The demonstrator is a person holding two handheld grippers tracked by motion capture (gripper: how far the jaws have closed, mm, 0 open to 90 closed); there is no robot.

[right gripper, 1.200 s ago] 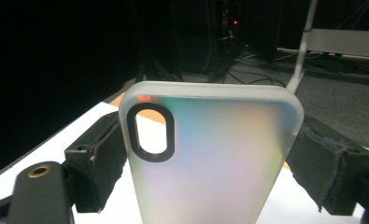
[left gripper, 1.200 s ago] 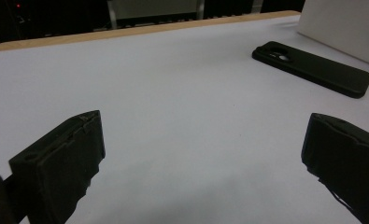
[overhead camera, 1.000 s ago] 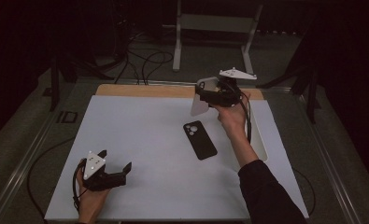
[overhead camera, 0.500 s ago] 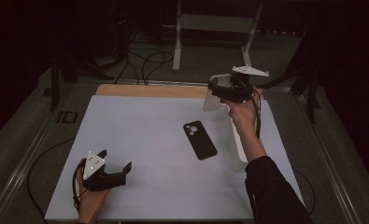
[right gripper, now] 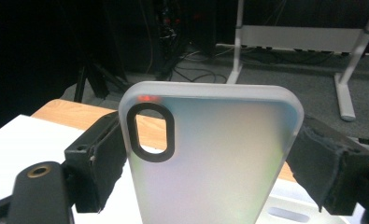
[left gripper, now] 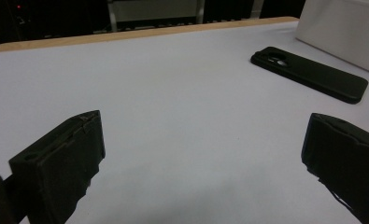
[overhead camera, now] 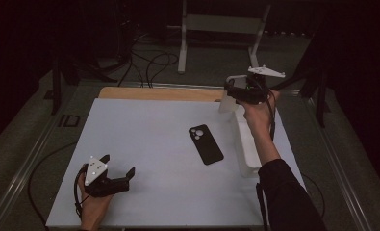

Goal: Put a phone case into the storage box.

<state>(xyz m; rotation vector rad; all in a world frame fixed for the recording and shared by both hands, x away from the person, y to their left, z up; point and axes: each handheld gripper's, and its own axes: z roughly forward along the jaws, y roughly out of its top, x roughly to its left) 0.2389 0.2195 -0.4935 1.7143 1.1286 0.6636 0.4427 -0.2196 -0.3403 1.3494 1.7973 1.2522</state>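
A translucent white phone case (right gripper: 215, 158) with an oval camera cut-out stands upright between the jaws of my right gripper (right gripper: 215, 164), which is shut on its two long edges. In the high view that right gripper (overhead camera: 232, 94) hovers over the table's far right corner with the case (overhead camera: 224, 104) hanging at its left end. A black phone (overhead camera: 206, 144) lies face down mid-table, also seen at upper right as the phone (left gripper: 308, 74) in the left gripper view. My left gripper (overhead camera: 118, 166) rests near the front left edge, its jaws wide apart around nothing (left gripper: 201, 158).
A long white tray (overhead camera: 245, 144) lies along the right side of the white mat (overhead camera: 144, 139), under the right forearm. A wooden strip (overhead camera: 158, 94) borders the far edge. Behind the table stand a metal frame (overhead camera: 183, 38) and cables on the floor.
The right hand has carried the case to the right, towards the table's far right corner. The left gripper and the black phone have stayed in place.
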